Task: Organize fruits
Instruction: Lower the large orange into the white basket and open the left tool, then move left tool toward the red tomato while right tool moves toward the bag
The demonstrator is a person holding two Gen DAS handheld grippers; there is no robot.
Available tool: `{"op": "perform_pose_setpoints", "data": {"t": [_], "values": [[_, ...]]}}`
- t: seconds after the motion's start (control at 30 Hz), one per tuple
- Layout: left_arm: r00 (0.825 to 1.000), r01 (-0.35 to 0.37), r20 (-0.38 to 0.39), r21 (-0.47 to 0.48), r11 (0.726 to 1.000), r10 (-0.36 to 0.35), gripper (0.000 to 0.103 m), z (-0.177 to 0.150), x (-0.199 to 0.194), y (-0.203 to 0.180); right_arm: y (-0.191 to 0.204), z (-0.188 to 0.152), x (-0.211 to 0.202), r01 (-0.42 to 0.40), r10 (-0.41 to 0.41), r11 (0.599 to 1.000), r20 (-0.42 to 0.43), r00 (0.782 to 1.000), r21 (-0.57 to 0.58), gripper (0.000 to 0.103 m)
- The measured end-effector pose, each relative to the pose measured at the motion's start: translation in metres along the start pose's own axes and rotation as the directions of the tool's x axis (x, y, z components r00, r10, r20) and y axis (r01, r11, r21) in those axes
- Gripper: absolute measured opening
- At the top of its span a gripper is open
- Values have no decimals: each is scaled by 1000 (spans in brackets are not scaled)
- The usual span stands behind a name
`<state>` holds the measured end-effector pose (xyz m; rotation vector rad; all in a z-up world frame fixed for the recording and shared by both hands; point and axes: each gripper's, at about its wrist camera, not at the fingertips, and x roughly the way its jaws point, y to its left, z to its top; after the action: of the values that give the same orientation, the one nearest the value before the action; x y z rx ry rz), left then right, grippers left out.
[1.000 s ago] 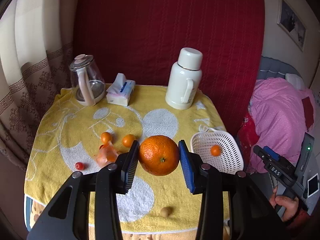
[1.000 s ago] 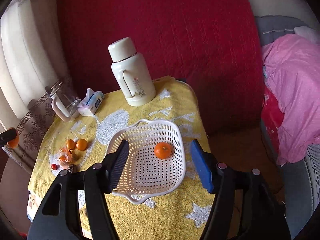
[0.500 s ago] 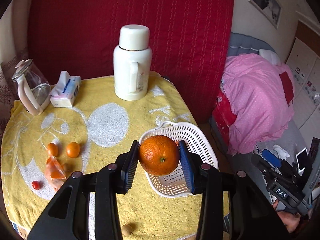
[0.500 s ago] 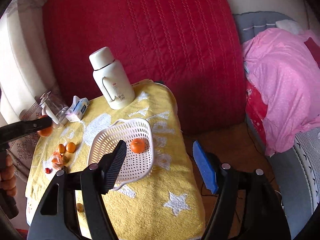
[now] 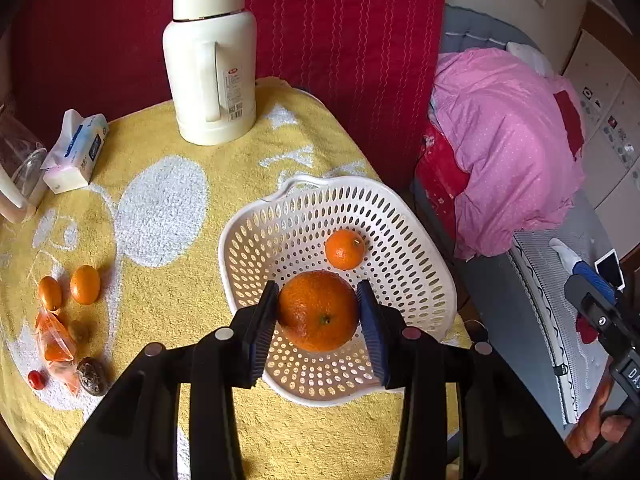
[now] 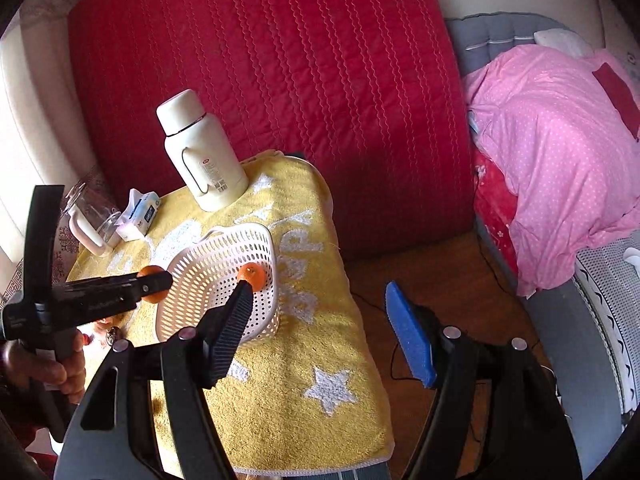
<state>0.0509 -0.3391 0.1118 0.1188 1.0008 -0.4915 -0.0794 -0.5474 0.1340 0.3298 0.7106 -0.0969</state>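
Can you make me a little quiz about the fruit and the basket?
1. True or false: the left gripper is squeezing the big orange over the white basket.
2. What already lies inside the basket? A) a small orange B) a banana C) nothing
3. Fill the gap: the right gripper holds ____ between its fingers.

Key: 1 true. 2 A, the small orange. 3 nothing; its jaws stand wide apart.
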Motion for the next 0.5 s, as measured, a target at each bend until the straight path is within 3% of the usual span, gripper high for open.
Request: {"op": "perform_pose_setpoints", "data": {"t": [0.07,0.13,0.2,0.37,0.5], "values": [[1000,-3,-14,7,1000,4,41,-1,6,-1,1,0,0,-1,1,1000,0,1000,0,70],[1000,-4,-31,3,1000,4,50,-1,9,-1,1,0,1,-3,3,1000,-1,1000,0,70],[1000,-9,-18,-10,1000,9,76,0,5,2,2,0,1,-5,5,1000,0,1000,-1,70],[1000,-18,13,-33,999,19,79,6,-11,11,8,2,3,-22,22,1000,5,1000,-5,70],[996,-56,72,-59,997,60,92,10,-33,21,16,5,4,-41,41,999,10,999,-14,71]]}}
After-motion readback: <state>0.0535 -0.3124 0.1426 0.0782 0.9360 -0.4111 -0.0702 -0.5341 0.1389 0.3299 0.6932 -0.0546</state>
